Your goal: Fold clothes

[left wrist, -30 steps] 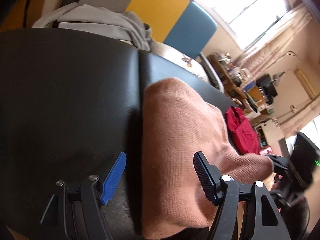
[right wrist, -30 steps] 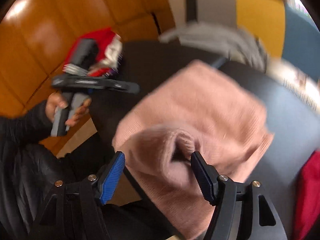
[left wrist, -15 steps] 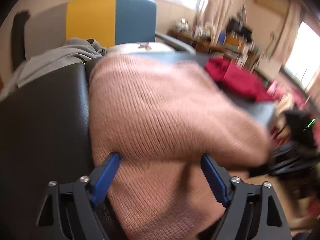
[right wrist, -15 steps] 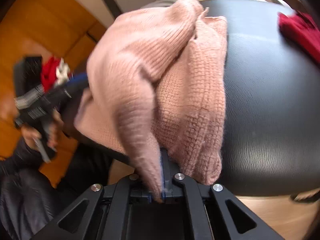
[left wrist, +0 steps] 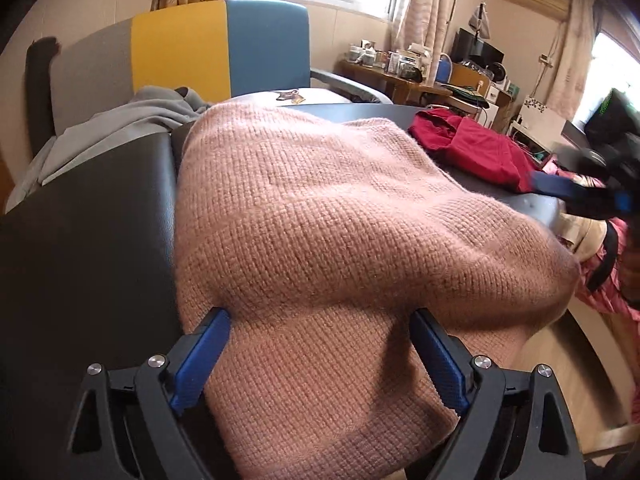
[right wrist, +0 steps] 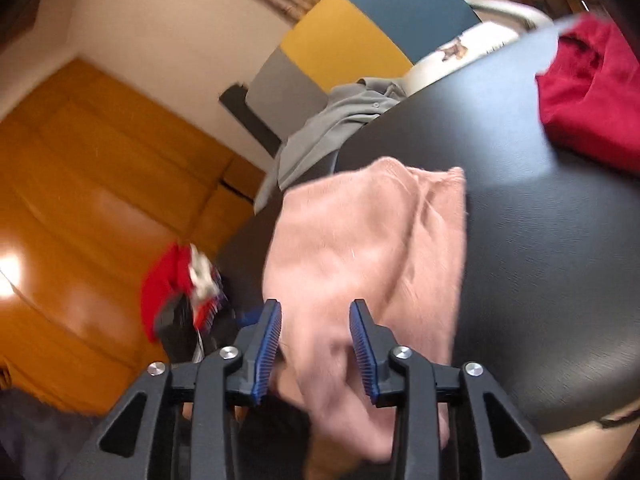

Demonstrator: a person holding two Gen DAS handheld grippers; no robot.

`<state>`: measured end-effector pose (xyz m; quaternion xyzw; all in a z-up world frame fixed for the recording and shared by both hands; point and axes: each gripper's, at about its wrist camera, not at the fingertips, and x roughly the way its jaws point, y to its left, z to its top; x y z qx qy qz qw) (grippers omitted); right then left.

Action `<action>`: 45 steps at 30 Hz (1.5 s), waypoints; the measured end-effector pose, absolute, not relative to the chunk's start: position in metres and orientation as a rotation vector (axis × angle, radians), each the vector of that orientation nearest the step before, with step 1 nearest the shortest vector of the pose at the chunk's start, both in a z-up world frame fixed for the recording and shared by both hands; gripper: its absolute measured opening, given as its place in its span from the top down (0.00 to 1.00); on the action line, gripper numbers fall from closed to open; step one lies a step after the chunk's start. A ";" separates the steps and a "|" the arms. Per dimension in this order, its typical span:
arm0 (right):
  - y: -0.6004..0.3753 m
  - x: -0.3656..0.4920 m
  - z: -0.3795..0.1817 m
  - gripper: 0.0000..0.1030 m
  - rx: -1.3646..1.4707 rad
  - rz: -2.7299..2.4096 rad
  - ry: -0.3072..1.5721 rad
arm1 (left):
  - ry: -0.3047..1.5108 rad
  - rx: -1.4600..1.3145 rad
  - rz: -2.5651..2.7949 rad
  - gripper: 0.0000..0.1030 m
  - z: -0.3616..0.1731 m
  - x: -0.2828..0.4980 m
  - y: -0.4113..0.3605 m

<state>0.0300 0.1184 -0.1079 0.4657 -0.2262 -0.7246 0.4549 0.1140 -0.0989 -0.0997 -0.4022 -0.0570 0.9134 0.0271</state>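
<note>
Between the spread fingers of the left hand-held gripper (left wrist: 320,354), the pink sweater (left wrist: 340,240) lies doubled on the black bench (left wrist: 88,216), right hand-held gripper (right wrist: 316,346) half-open around its hem; edges should align.

Black padded worktop (left wrist: 80,216), seam across it. On it: pink knit sweater (left wrist: 320,208) bunched w/ near edge hanging over the front; red garment (left wrist: 476,148) at far right; grey shirt (left wrist: 120,124) draped over back edge.
</note>
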 end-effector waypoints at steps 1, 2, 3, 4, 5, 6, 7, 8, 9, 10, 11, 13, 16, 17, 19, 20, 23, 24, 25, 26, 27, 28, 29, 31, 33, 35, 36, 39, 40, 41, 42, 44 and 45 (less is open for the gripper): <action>0.106 0.021 -0.118 0.64 1.186 -1.808 -0.565 | -0.179 -1.243 2.817 0.11 -0.100 0.115 -0.100; 0.100 0.014 -0.128 0.64 1.240 -1.807 -0.584 | -0.188 -1.246 2.813 0.11 -0.101 0.116 -0.101; 0.093 0.006 -0.139 0.63 1.294 -1.806 -0.603 | -0.196 -1.248 2.808 0.11 -0.101 0.117 -0.102; 0.092 0.004 -0.144 0.63 1.320 -1.821 -0.616 | -0.201 -1.248 2.805 0.11 -0.102 0.117 -0.103; 0.091 0.002 -0.150 0.63 1.347 -1.836 -0.628 | -0.206 -1.248 2.801 0.11 -0.103 0.118 -0.104; 0.090 0.000 -0.156 0.63 1.374 -1.850 -0.640 | -0.210 -1.250 2.797 0.11 -0.104 0.118 -0.104; 0.089 -0.002 -0.162 0.63 1.401 -1.865 -0.653 | -0.213 -1.253 2.793 0.11 -0.105 0.119 -0.104; 0.092 0.000 -0.162 0.62 1.383 -1.867 -0.689 | -0.214 -1.254 2.789 0.11 -0.107 0.118 -0.104; 0.094 0.003 -0.162 0.55 1.364 -1.869 -0.726 | -0.216 -1.254 2.785 0.11 -0.108 0.118 -0.104; 0.097 0.005 -0.162 0.49 1.345 -1.870 -0.763 | -0.217 -1.253 2.781 0.10 -0.109 0.117 -0.104; 0.096 0.005 -0.164 0.48 1.340 -1.860 -0.774 | -0.215 -1.251 2.779 0.10 -0.110 0.116 -0.104; 0.088 0.002 -0.166 0.48 1.329 -1.864 -0.776 | -0.212 -1.238 2.781 0.10 -0.108 0.117 -0.103; 0.071 -0.007 -0.167 0.48 1.332 -1.865 -0.787 | -0.238 -1.225 2.780 0.10 -0.106 0.118 -0.106; 0.067 -0.011 -0.166 0.47 1.345 -1.871 -0.771 | -0.248 -1.221 2.779 0.10 -0.105 0.118 -0.107; 0.053 -0.017 -0.155 0.75 1.346 -1.922 -0.609 | -0.267 -1.214 2.776 0.10 -0.104 0.119 -0.109; 0.049 -0.019 -0.146 0.86 1.334 -1.956 -0.508 | -0.268 -1.210 2.770 0.10 -0.103 0.120 -0.109; 0.042 -0.013 -0.097 0.89 1.193 -2.080 -0.262 | -0.238 -1.206 2.728 0.10 -0.103 0.124 -0.106; 0.043 -0.008 -0.081 0.89 1.128 -2.137 -0.175 | -0.217 -1.209 2.708 0.10 -0.104 0.125 -0.103; 0.043 -0.003 -0.064 0.89 1.060 -2.190 -0.088 | -0.187 -1.222 2.677 0.08 -0.106 0.126 -0.099; 0.043 0.002 -0.048 0.89 0.990 -2.239 0.000 | -0.158 -1.234 2.645 0.08 -0.108 0.128 -0.094; 0.042 0.003 -0.047 0.89 0.971 -2.294 0.107 | -0.131 -1.246 2.620 0.08 -0.110 0.129 -0.090; 0.043 -0.004 -0.064 0.89 1.029 -2.310 0.144 | -0.108 -1.259 2.606 0.08 -0.112 0.129 -0.086; 0.044 -0.011 -0.082 0.89 1.087 -2.324 0.183 | -0.085 -1.271 2.592 0.08 -0.115 0.130 -0.082; 0.052 -0.027 -0.127 0.89 1.248 -2.297 0.148 | -0.077 -1.281 2.565 0.08 -0.114 0.130 -0.078; 0.075 -0.032 -0.158 0.88 1.261 -2.237 -0.141 | -0.119 -1.281 2.554 0.12 -0.108 0.127 -0.082; 0.095 -0.035 -0.167 0.89 1.249 -2.184 -0.354 | -0.263 -1.252 2.543 0.16 -0.096 0.120 -0.095; 0.102 -0.036 -0.170 0.88 1.240 -2.160 -0.414 | -0.334 -1.237 2.535 0.16 -0.090 0.116 -0.102; 0.107 -0.037 -0.168 0.85 1.220 -2.138 -0.428 | -0.377 -1.200 2.565 0.16 -0.077 0.105 -0.108; 0.109 -0.033 -0.158 0.79 1.205 -2.174 -0.387 | -0.376 -1.188 2.579 0.16 -0.073 0.101 -0.109; 0.111 -0.030 -0.149 0.78 1.190 -2.209 -0.345 | -0.376 -1.177 2.594 0.16 -0.070 0.097 -0.110; 0.112 -0.026 -0.140 0.75 1.175 -2.244 -0.303 | -0.376 -1.165 2.609 0.16 -0.066 0.094 -0.110; 0.115 -0.008 -0.113 0.75 1.082 -2.327 -0.177 | -0.375 -1.141 2.638 0.15 -0.058 0.086 -0.112; 0.114 0.003 -0.102 0.75 1.048 -2.323 -0.128 | -0.375 -1.129 2.652 0.15 -0.055 0.083 -0.113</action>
